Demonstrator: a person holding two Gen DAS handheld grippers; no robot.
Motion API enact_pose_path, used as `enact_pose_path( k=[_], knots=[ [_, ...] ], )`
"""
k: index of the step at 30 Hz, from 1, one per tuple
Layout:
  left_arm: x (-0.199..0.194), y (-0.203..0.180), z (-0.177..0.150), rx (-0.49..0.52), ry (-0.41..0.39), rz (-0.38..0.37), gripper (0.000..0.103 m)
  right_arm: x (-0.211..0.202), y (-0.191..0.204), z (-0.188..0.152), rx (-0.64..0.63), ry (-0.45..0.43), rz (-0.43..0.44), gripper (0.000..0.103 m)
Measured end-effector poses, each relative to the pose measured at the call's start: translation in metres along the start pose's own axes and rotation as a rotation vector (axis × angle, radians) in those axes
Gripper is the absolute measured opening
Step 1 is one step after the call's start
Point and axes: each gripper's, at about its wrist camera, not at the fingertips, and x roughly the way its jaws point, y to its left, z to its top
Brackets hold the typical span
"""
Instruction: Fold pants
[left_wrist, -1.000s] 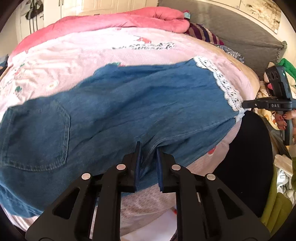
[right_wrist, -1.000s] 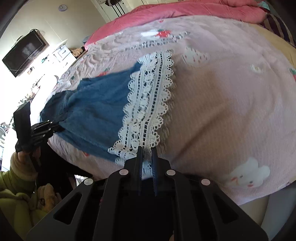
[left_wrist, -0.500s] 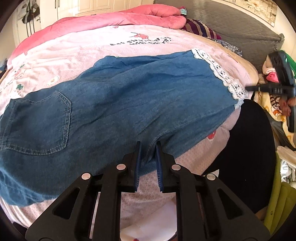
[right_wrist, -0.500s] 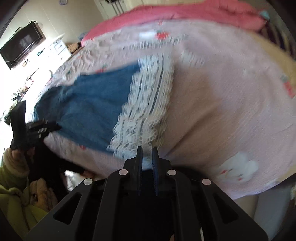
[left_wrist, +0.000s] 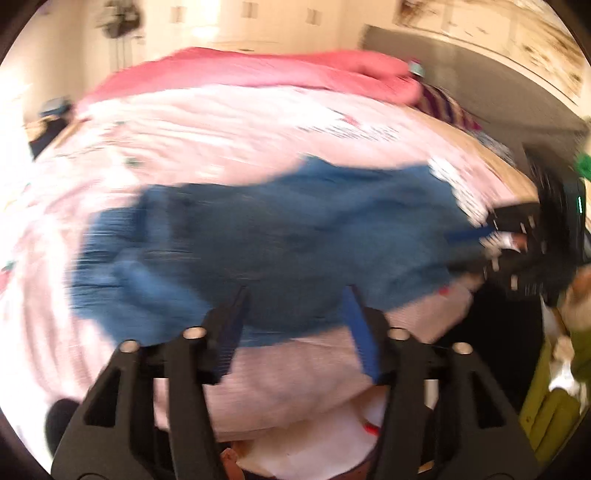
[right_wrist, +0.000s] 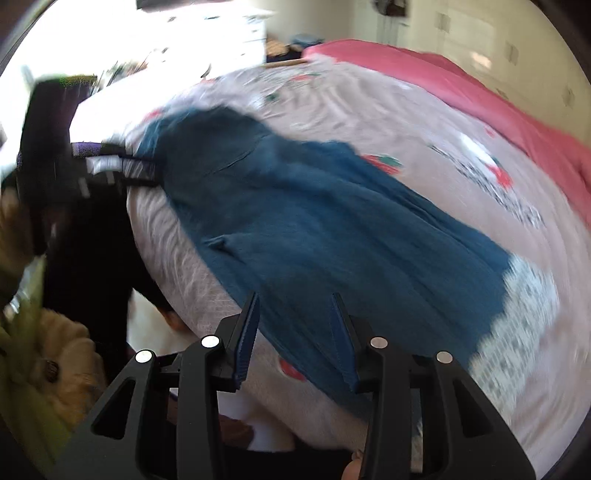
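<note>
The blue denim pants (left_wrist: 266, 240) lie spread on the pink bedspread (left_wrist: 221, 140), with a white lace hem (right_wrist: 517, 332) at the leg end. Both views are motion-blurred. My left gripper (left_wrist: 295, 295) is open and empty, just above the pants' near edge. My right gripper (right_wrist: 293, 299) is open and empty over the near edge of the leg. Each gripper shows in the other's view, the right gripper (left_wrist: 524, 236) by the lace hem and the left gripper (right_wrist: 107, 166) by the waist end.
A bright pink duvet (left_wrist: 280, 74) lies bunched along the far side of the bed. A grey headboard (left_wrist: 461, 74) stands at the right. A dark chair (left_wrist: 498, 350) and green-yellow clothes (left_wrist: 554, 406) sit beside the bed's near edge.
Both grippers have opened and let go of the pants. Both have pulled back from the cloth and swung quickly; the right view has turned toward the waist end.
</note>
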Motion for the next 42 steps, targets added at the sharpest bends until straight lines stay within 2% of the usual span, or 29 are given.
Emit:
enact_pose_path(
  k=[2,3,4,5,9,14,17,19,21,24,26,28,29,30,33,35,38,40,42],
  knots=[
    [-0.007,0.015,0.003,-0.043,-0.012,0.053,0.059,0.010,0.006,-0.001,-0.043,0.014,-0.047,0.038],
    [-0.009,0.024,0.005,-0.068,-0.020,0.077,0.067,0.014,0.007,-0.001,-0.061,0.020,-0.063,0.032],
    [-0.008,0.029,0.007,-0.082,-0.019,0.086,0.070,0.017,0.008,-0.002,-0.074,0.024,-0.069,0.023],
    [-0.006,0.034,0.009,-0.093,-0.017,0.106,0.070,0.021,0.006,-0.002,-0.077,0.033,-0.076,0.001],
    [0.017,0.050,0.012,-0.116,0.015,0.172,0.069,0.021,0.007,-0.008,-0.082,0.050,-0.042,0.002],
    [0.033,0.058,0.011,-0.113,0.035,0.189,0.067,0.010,0.021,-0.026,-0.141,0.064,0.034,0.002],
    [0.033,0.062,0.009,-0.125,0.030,0.185,0.067,0.026,0.024,-0.035,-0.086,0.096,0.073,0.002],
    [0.037,0.062,0.009,-0.112,0.031,0.196,0.067,0.035,0.025,-0.037,-0.062,0.107,0.076,0.002],
    [0.040,0.061,0.008,-0.095,0.026,0.209,0.067,0.033,0.020,-0.035,-0.021,0.112,0.117,0.008],
    [0.031,0.061,0.009,-0.106,0.008,0.184,0.067,0.017,0.006,-0.027,0.047,0.116,0.171,0.012],
    [0.014,0.061,0.011,-0.133,-0.009,0.144,0.068,-0.008,-0.007,-0.016,0.081,0.043,0.203,0.014],
    [-0.005,0.056,0.016,-0.123,-0.047,0.132,0.071,-0.028,-0.021,-0.002,0.121,-0.034,0.231,0.026],
    [-0.015,0.049,0.020,-0.097,-0.075,0.136,0.072,-0.035,-0.032,0.009,0.150,-0.072,0.228,0.038],
    [-0.020,0.044,0.026,-0.077,-0.095,0.134,0.073,-0.037,-0.043,0.020,0.178,-0.099,0.219,0.045],
    [-0.018,0.026,0.045,-0.022,-0.128,0.090,0.075,-0.025,-0.079,0.059,0.304,-0.135,0.234,0.045],
    [0.001,0.014,0.054,0.017,-0.110,0.082,0.075,-0.003,-0.102,0.083,0.401,-0.114,0.271,0.046],
    [0.033,0.006,0.058,0.050,-0.061,0.066,0.075,0.041,-0.130,0.116,0.527,-0.019,0.355,0.046],
    [0.051,0.007,0.051,0.049,-0.023,0.080,0.075,0.062,-0.137,0.132,0.548,0.026,0.379,0.046],
    [0.061,0.009,0.043,0.049,0.007,0.088,0.075,0.080,-0.142,0.142,0.553,0.083,0.355,0.044]
  ],
)
